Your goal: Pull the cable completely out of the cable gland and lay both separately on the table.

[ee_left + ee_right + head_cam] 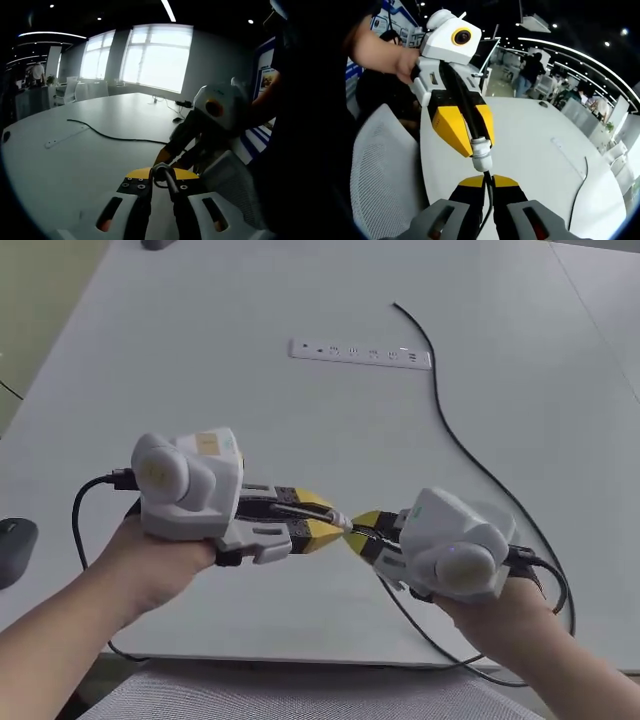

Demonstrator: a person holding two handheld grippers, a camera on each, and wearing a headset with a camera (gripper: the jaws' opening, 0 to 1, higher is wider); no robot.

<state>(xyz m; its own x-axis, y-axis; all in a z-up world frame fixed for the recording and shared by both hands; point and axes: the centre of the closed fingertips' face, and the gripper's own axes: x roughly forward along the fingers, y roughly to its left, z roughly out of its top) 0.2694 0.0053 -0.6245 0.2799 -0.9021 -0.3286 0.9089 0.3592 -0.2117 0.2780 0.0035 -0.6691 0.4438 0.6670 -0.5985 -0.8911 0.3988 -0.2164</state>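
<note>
The two hand-held grippers meet tip to tip just above the near edge of the white worktop [250,400], one in each of the person's hands. The left hand-held gripper [333,526] has its yellow-tipped jaws narrowed around a black cable [464,95], which runs back between them along the body. The white cable gland [481,152] sticks out at the very tips of those jaws, still threaded on the cable. It is hard to tell whether the jaws press on the gland itself or on the cable just behind it. The right hand-held gripper [487,186] faces it, with its jaws pinched on the cable just beyond the gland, nearly touching it. In the head view the gland [345,523] is a small pale spot between the two sets of tips, held off the worktop. Farther back on the worktop lie a white power strip [360,353] and a long black cord [470,455] curving along the right side. A dark mouse [12,550] sits at the left edge.
</note>
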